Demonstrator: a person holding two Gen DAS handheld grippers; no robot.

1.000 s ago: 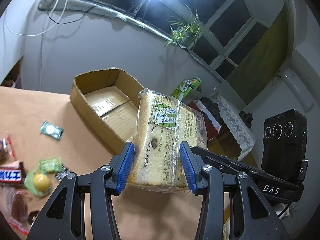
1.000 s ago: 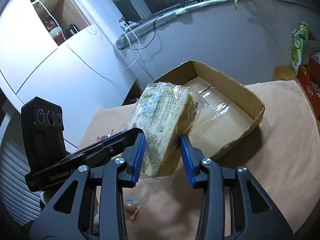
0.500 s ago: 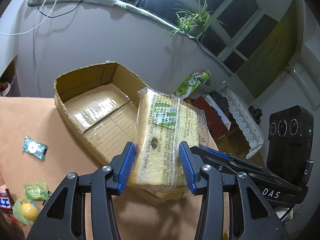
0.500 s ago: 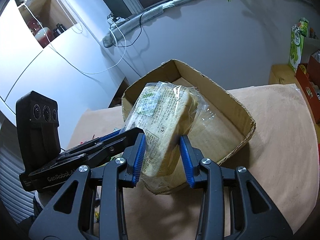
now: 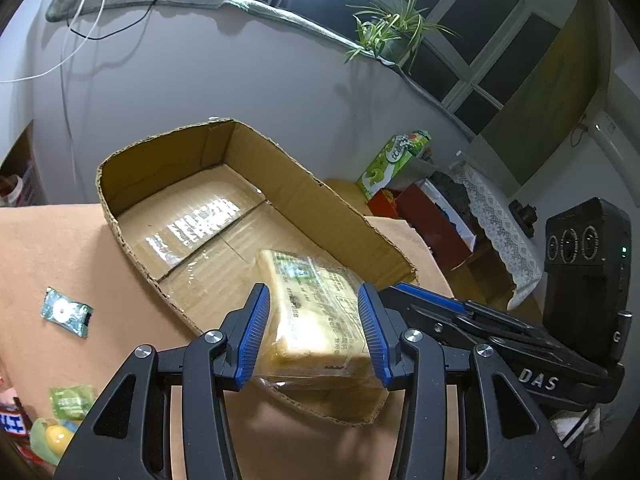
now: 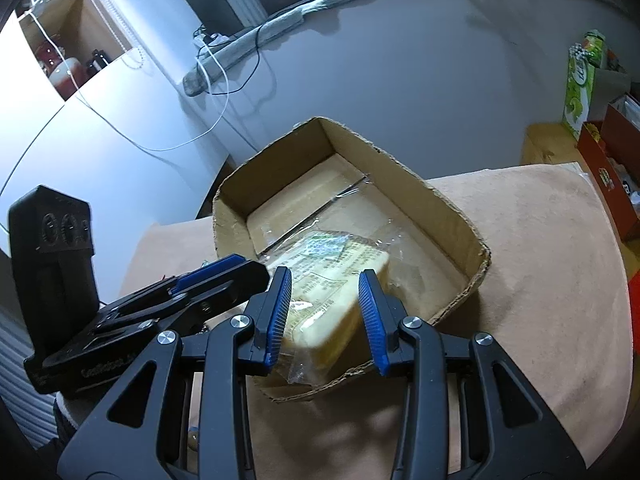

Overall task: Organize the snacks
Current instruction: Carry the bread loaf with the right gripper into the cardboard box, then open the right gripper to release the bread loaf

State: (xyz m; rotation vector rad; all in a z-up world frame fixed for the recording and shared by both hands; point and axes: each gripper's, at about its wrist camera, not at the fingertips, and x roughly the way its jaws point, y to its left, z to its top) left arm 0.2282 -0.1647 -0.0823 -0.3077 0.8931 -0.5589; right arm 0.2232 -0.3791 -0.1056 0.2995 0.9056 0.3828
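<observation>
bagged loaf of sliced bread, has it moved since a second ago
Yes. The clear-bagged loaf of sliced bread was held up before the open cardboard box; now it has come down inside the box's near end, both grippers closed on it.

Table (image 5: 48, 248), covered in tan-orange cloth. Directly on it: one open cardboard box (image 5: 320, 196), shallow, taped floor, at the far middle; one teal candy wrapper (image 5: 66, 312) left of the box, apart from it; a cluster of small wrapped snacks (image 5: 60, 424) at the near left edge, green and yellow, partly cut off.
</observation>
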